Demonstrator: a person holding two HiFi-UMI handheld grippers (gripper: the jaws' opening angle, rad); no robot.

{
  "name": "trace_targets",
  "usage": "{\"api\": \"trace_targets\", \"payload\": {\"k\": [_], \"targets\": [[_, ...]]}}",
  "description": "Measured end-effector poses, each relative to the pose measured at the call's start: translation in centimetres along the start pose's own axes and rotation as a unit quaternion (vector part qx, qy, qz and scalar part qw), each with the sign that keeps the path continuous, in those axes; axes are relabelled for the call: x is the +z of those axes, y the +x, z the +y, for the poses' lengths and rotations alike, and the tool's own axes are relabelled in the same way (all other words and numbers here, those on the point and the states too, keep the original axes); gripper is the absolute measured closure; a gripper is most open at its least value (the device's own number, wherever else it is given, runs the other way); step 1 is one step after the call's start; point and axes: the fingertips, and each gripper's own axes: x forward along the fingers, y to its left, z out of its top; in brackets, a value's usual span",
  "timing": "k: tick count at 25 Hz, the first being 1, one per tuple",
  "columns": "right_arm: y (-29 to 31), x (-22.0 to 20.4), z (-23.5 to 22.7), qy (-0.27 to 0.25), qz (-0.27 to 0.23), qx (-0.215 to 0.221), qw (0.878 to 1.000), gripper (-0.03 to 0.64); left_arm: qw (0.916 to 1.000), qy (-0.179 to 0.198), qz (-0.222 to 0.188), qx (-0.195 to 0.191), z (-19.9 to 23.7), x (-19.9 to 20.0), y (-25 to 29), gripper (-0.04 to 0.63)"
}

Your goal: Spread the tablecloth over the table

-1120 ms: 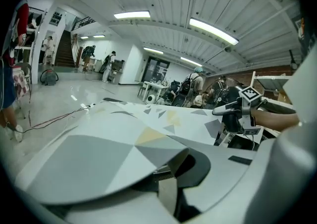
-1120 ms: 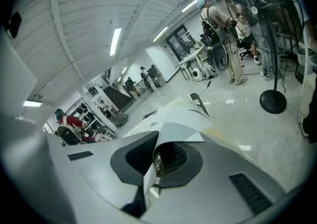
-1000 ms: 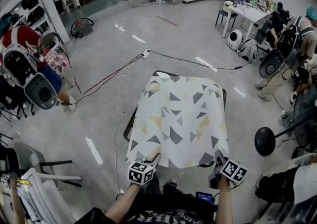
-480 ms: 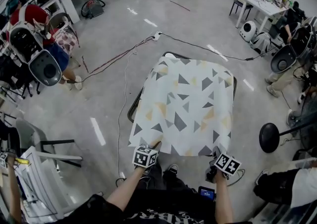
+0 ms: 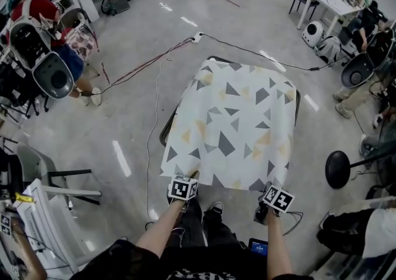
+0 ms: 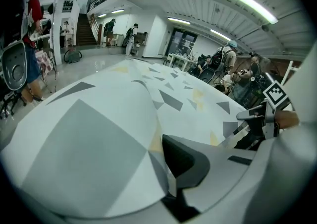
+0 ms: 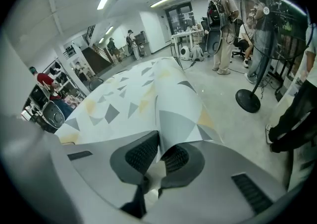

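A white tablecloth (image 5: 235, 124) with grey and yellow triangles lies over the dark-framed table (image 5: 166, 133), whose rim shows at the left and far side. Its near edge hangs toward me. My left gripper (image 5: 192, 177) is shut on the near left corner; in the left gripper view the cloth (image 6: 99, 134) drapes over one jaw of the left gripper (image 6: 162, 156). My right gripper (image 5: 270, 188) pinches the near right corner. In the right gripper view a fold of cloth (image 7: 173, 124) runs between the ribbed pads of the right gripper (image 7: 158, 156), whose jaws have just been opening slightly.
A fan stand's round black base (image 5: 337, 169) sits on the floor right of the table. Cables (image 5: 150, 118) run along the floor at the left. Chairs (image 5: 65, 189) and seated people are at the far left; more people and a white table (image 5: 322, 6) are at the back right.
Both grippers have come down with the cloth's near edge, which now hangs lower over the table's near side. The head view has tilted slightly.
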Motion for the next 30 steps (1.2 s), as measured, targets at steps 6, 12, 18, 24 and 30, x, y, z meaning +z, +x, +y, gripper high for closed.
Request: {"api": "trace_targets", "payload": {"k": [6,12,18,24,30], "targets": [[-0.5,-1.6,-1.4,0.000,0.029,-0.020,0.999,0.444,0.9982,-0.044,-0.003,0.040,2.6,-0.7,-1.0,0.371],[-3.1,-2.5,-1.0,-0.003,0.023,-0.006,1.000,0.413,0.9929,-0.069,0.023,0.094,4.1,-2.8,-4.0,0.268],[-5.6,0.2,2.2,-0.009,-0.016,0.059,0.998,0.419,0.9938,-0.075,0.010,0.082,3.4,-3.1,-5.8,0.268],[-8.4,2.8,6.5,-0.021,-0.047,0.128,0.990,0.430,0.9941,-0.072,-0.019,0.079,2.0,-2.2,-8.2,0.268],[-11.1,4.3,11.1,-0.039,-0.060,0.204,0.976,0.442,0.9964,-0.003,-0.074,0.040,-1.3,2.2,-11.1,0.269]]}}
